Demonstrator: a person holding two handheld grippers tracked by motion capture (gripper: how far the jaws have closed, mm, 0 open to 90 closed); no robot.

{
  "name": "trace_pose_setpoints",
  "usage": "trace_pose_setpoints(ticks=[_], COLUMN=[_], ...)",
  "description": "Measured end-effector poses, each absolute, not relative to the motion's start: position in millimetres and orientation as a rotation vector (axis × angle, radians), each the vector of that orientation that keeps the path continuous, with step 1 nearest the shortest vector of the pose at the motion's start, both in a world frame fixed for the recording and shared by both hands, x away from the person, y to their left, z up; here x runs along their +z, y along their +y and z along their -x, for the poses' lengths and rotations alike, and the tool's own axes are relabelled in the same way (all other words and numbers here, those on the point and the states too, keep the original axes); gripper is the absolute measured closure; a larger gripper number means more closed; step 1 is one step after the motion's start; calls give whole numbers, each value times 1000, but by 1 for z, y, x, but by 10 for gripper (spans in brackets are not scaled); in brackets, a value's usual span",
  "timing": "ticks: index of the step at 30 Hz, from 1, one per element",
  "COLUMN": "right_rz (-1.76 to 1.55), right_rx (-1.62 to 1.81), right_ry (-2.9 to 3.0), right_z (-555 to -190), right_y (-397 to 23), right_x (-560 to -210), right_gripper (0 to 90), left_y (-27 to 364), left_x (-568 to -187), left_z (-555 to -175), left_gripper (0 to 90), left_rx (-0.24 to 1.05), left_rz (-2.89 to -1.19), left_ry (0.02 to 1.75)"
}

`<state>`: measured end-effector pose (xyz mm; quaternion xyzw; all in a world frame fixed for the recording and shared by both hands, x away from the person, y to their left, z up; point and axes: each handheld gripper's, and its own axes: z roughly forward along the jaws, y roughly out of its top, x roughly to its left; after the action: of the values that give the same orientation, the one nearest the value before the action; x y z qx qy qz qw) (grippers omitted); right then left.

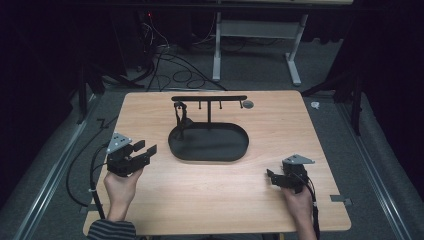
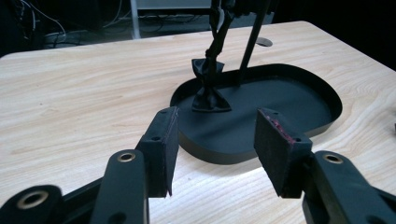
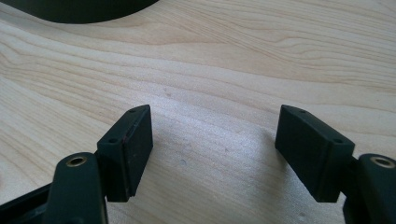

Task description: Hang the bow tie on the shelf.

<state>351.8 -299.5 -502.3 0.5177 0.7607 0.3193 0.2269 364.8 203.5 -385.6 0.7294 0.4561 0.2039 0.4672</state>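
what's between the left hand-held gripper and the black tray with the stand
Nothing but bare wooden table separates the open left hand-held gripper from the black tray, as the left gripper view shows.

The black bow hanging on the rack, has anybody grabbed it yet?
Not yet. The black bow hangs from the rack over the tray, untouched. Both the left gripper and right gripper are open, empty, apart from it. Reaching and grabbing remain.

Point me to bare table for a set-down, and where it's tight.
Free: the wide near strip of table between the left claw and right claw, plus both side margins flanking the black tray. Crowded: the tray's back left, where the hanger stand rises and a dark strap drapes into the tray.
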Motion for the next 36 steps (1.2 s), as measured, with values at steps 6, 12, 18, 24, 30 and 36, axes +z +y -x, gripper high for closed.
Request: trace_pose_setpoints(ticks=[6,12,18,24,30,36], right_rz=[-1425,-1427,-1428,-1428,-1428,-1428], right_rx=[879,878,879,878,878,878], right_ry=[2097,2097,2097,2096,2096,2097], right_z=[-352,-352,-352,-352,-352,-352], right_y=[-299,-299,-299,-299,-299,-299], right_x=[-502,-502,-502,-502,-502,-502], right_gripper=[288,288,287,288,288,288], left_y=[200,198,195,194,192,187], left_x=[-391,-396,-402,-405,-409,-413], left_z=[-363,-360,-359,-356,-355,-355], left_gripper=[503,497,495,494,493,493], left_rx=[481,466,453,449,438,429], left_rz=[-1795,-1801,-1808,-1805,-1819,-1827], left_ry=[1117,1116,1117,1116,1117,1112])
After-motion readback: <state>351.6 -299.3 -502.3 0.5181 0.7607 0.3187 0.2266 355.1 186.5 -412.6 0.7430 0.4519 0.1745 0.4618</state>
